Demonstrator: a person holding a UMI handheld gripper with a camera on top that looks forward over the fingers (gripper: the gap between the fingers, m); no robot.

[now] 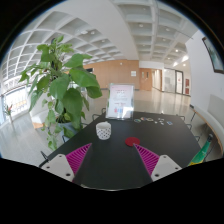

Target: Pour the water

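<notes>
White patterned cup (pixel 103 130) | dark smooth table (pixel 120 165) | tongs (pixel 112 157) open, empty

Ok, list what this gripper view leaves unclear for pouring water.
- Small white patterned cup on the dark round table: too small to see whether it holds anything.
- Red object just beyond the open gripper: its kind is unreadable.
- Small items at the table's far edge: indistinct.
- White sign: text illegible.

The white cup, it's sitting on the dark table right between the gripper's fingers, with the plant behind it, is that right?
Not quite. In the gripper view the white cup stands on the dark table beyond the open gripper, ahead of the left finger, not between them. The plant is behind it.
</notes>
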